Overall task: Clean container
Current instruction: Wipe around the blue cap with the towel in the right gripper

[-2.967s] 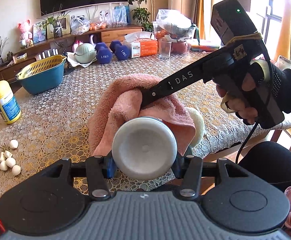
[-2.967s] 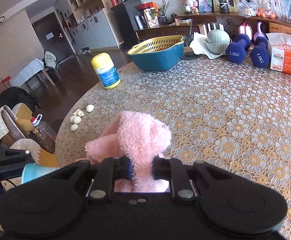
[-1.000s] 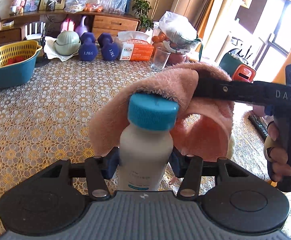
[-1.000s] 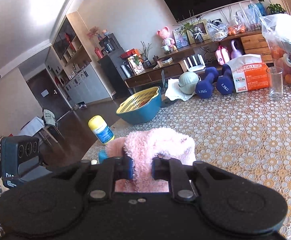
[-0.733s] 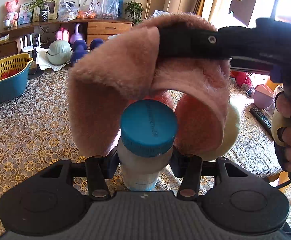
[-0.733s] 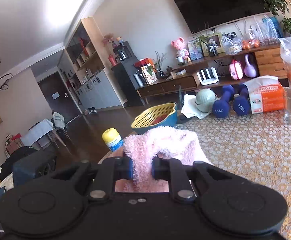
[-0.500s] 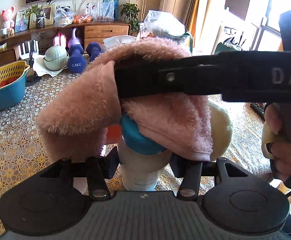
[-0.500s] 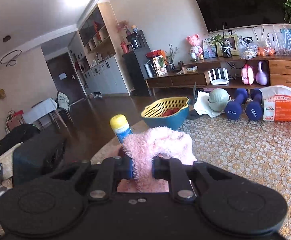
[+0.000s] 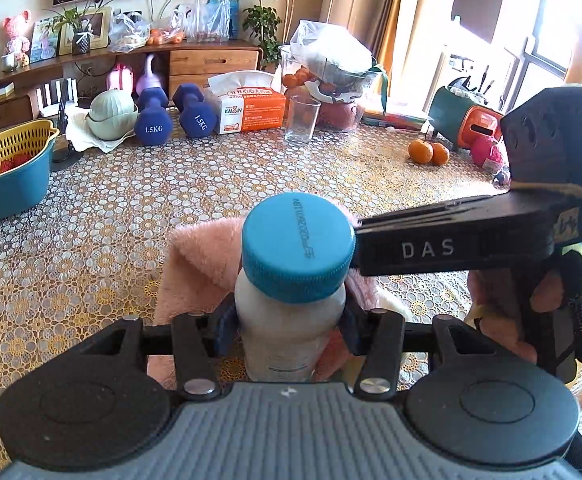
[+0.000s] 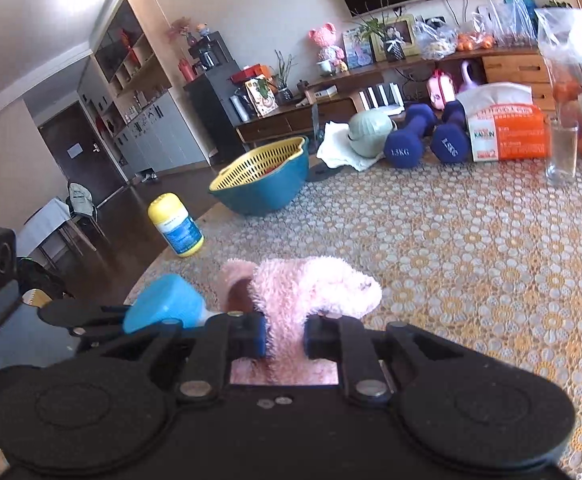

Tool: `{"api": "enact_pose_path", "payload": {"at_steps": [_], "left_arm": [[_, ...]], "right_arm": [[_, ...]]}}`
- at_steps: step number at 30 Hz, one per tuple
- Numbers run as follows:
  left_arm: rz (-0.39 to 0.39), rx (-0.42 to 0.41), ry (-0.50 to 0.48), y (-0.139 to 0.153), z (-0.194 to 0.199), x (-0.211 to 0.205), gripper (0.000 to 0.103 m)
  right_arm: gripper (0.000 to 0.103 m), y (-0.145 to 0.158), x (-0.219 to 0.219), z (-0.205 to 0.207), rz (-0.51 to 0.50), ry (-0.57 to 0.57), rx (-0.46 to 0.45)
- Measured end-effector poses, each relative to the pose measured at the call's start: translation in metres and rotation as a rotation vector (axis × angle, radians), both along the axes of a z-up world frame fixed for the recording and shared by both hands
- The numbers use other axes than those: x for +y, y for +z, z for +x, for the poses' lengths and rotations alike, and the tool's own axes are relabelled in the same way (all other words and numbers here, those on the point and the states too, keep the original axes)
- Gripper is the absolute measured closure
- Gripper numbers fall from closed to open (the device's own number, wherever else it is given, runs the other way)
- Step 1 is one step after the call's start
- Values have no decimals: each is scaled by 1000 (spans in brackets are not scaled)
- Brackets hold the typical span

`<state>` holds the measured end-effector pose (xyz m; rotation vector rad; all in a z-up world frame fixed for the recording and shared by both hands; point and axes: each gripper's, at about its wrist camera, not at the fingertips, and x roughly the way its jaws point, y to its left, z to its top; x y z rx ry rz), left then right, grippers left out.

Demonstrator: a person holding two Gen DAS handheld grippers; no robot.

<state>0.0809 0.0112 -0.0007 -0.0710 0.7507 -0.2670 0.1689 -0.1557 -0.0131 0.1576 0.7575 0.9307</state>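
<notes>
Bottle gripped, cloth pinched

Tablecloth (image 9: 139,216) of gold floral lace spreads ahead of both tools. Left gripper (image 9: 289,330) clamps white plastic blue-capped bottle (image 9: 291,320); right gripper (image 10: 285,338), nearly closed, nips fluffy pink cloth (image 10: 311,284) just behind it. Wooden sideboard (image 9: 211,56) beyond

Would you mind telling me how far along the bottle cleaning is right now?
Done: both grasps are set. The left tool is clamped on the bottle, and the right tool pinches the pink cloth. In hand: the cloth sits behind and beside the bottle, below its blue cap. Left: I can't tell how much is wiped; putting both down remains.
</notes>
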Motion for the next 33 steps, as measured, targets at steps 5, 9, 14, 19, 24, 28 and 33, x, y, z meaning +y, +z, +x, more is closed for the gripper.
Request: {"api": "enact_pose_path", "payload": {"at_steps": [5, 9, 14, 19, 24, 28, 33], "left_arm": [[21, -8, -6, -1, -2, -1, 53], [16, -7, -1, -1, -3, 0, 53], [17, -8, 0, -1, -5, 1, 53], [17, -8, 0, -1, -5, 1, 53], [30, -14, -8, 0, -5, -2, 53], [48, -20, -16, 0, -4, -7, 54], [61, -22, -31, 0, -1, -12, 53]], "right_arm": [[89, -32, -11, 6, 8, -22, 110], [90, -36, -19, 8, -14, -39, 115], [90, -15, -26, 11, 7, -55, 61], [90, 13, -27, 8, 66, -23, 17], [90, 43, -16, 0, 140, 62, -33], [90, 39, -3, 2, 139, 87, -15], [90, 13, -6, 18, 147, 59, 85]]}}
